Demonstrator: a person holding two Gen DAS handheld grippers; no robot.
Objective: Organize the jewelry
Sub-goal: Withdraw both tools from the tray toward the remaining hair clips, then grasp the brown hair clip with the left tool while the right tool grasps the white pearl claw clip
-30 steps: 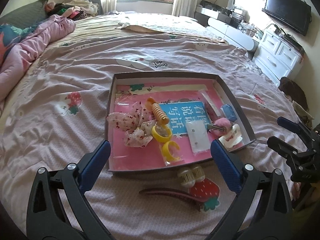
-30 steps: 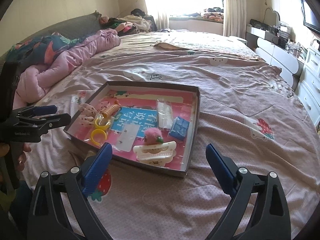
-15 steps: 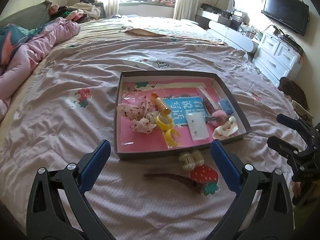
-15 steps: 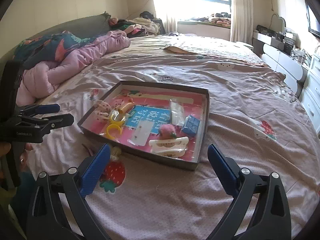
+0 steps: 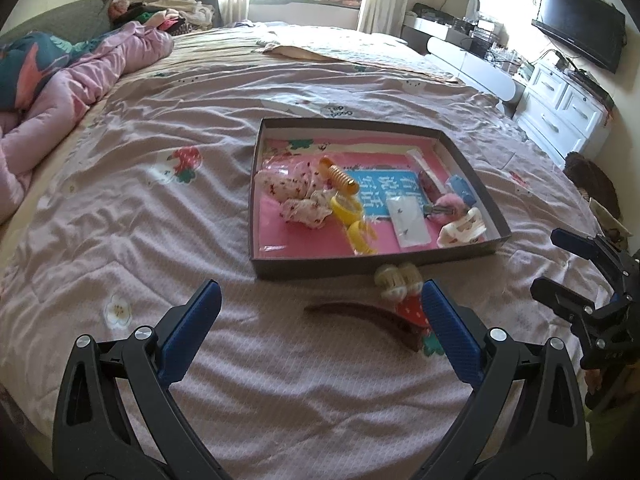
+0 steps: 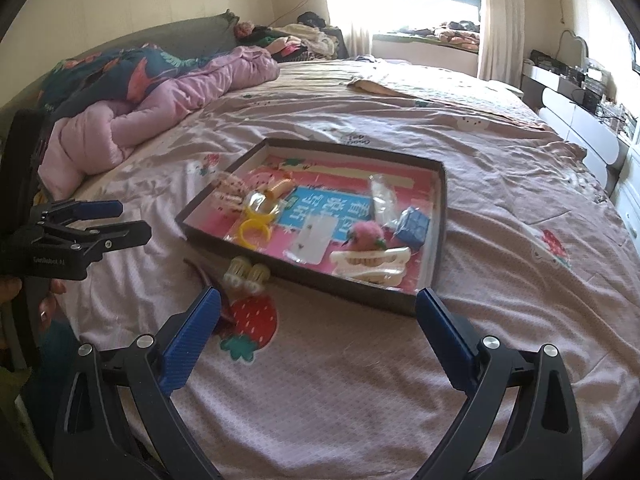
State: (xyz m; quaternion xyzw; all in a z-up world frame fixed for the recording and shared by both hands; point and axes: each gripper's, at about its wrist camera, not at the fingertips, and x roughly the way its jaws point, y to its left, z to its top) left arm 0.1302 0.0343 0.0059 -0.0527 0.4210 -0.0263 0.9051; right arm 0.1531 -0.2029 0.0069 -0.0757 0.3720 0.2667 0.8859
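Observation:
A shallow dark tray [image 5: 372, 270] [image 6: 340, 280] with a pink floor lies on the bed. It holds a floral scrunchie [image 5: 296, 196], an orange spiral tie [image 5: 340, 176], yellow rings [image 5: 352, 220] [image 6: 256, 228], a small clear bag [image 5: 408, 220], a pink pompom clip [image 5: 448, 206] [image 6: 366, 236], a cream claw clip [image 5: 462, 230] [image 6: 372, 262] and a blue box [image 6: 414, 226]. Outside its near wall lie two cream rollers [image 5: 396, 278] [image 6: 246, 274] and a dark red curved hair clip [image 5: 360, 312]. My left gripper [image 5: 320, 332] is open and empty above the bedspread. My right gripper [image 6: 316, 336] is open and empty.
A bunched pink duvet [image 5: 80, 80] [image 6: 160, 108] lies at the bed's left. White drawers [image 5: 560, 112] and a wall television [image 5: 580, 36] stand at the right. A strawberry print [image 6: 250, 320] marks the bedspread by the rollers.
Both grippers have drawn back and up from the tray, which now looks smaller and farther. Both stay open and empty. Nothing in the tray has moved.

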